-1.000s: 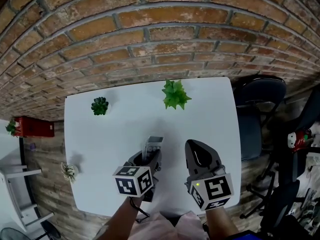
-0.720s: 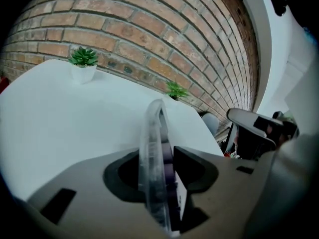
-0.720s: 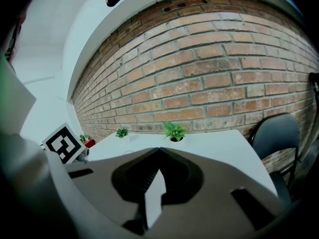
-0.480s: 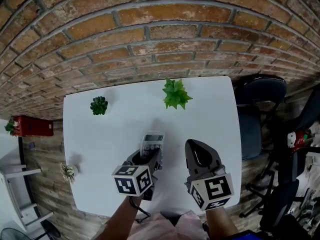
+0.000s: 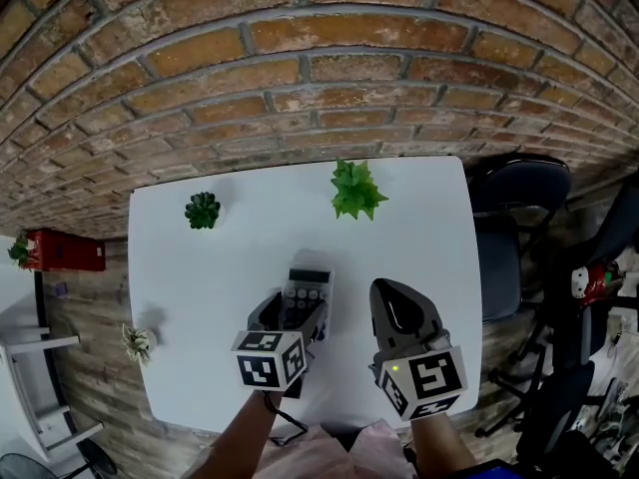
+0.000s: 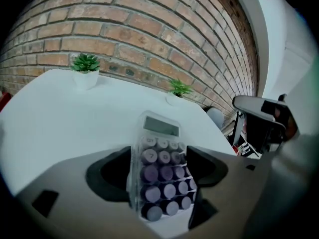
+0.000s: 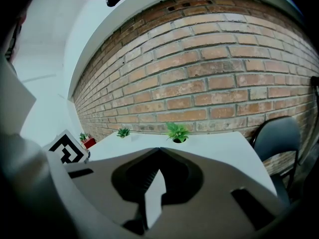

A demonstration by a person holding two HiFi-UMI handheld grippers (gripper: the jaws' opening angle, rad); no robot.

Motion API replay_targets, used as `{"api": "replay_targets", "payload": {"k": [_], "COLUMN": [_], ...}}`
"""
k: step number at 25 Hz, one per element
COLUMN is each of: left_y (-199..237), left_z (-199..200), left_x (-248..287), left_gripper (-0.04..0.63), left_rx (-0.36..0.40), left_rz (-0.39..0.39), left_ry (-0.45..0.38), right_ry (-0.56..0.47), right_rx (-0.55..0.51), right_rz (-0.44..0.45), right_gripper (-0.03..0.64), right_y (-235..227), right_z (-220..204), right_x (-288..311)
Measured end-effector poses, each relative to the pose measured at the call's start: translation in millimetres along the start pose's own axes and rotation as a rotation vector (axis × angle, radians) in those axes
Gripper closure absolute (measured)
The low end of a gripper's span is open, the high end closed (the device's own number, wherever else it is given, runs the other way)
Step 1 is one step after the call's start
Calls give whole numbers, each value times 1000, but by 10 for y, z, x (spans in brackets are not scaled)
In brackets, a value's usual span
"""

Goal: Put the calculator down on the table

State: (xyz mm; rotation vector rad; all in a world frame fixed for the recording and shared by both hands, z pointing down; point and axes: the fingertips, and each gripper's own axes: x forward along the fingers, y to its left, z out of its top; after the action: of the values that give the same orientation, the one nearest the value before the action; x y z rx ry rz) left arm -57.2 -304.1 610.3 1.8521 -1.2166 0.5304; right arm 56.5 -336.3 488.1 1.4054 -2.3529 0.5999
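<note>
A clear calculator (image 5: 307, 289) with dark round keys lies flat on the white table (image 5: 200, 267), near its front middle. In the left gripper view the calculator (image 6: 159, 127) lies lengthwise between the two dark fingers, display end away from me. My left gripper (image 5: 297, 307) straddles it and its jaws are opening, with the pads (image 6: 202, 164) drawn back from the calculator's sides. My right gripper (image 5: 391, 295) hovers just to the right, shut, with nothing in it; its tips (image 7: 158, 151) meet in the right gripper view.
Two small green potted plants (image 5: 353, 190) (image 5: 203, 210) stand at the table's far side by the brick wall. A third small plant (image 5: 137, 342) sits at the left edge. A dark chair (image 5: 514, 218) stands to the right, a red box (image 5: 65, 252) to the left.
The calculator went from tilted up in the left jaws to lying flat on the table, a little farther forward. The left jaws have widened. The right gripper stayed still.
</note>
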Motion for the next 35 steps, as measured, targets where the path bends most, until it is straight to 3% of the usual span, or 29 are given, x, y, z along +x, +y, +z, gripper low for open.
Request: {"api": "replay_targets", "payload": {"k": [8, 11, 16, 19, 22, 23, 29, 35], "left_y": [83, 34, -196, -393, -537, -565, -672, -767], "left_z": [113, 348, 883, 1117, 1304, 1354, 1438, 1442], "left_x": [-146, -413, -1164, -1661, -2132, -2258, -2730, -2893], "left_gripper": [241, 241, 244, 332, 535, 558, 578, 579], "left_rx": [31, 51, 130, 173, 257, 284, 281, 269], "left_rz": [46, 70, 89, 105, 181, 207, 279, 289], "left_ry": [-70, -197, -478, -617, -741, -769, -856, -882], "right_ry": [-14, -35, -98, -149, -206, -228, -331, -360], "right_rx": [-18, -32, -79, -114, -150, -164, -246, -287], "right_rz": [0, 8, 48, 76, 103, 114, 168, 179], "right_gripper": [615, 615, 615, 615, 615, 615, 617, 618], "right_y": [79, 136, 373, 542, 697, 750, 1017, 1116], "right_z": [47, 126, 362, 543, 753, 837, 1223, 1306], "right_x": [-65, -122, -273, -416, -575, -623, -873, -1024]}}
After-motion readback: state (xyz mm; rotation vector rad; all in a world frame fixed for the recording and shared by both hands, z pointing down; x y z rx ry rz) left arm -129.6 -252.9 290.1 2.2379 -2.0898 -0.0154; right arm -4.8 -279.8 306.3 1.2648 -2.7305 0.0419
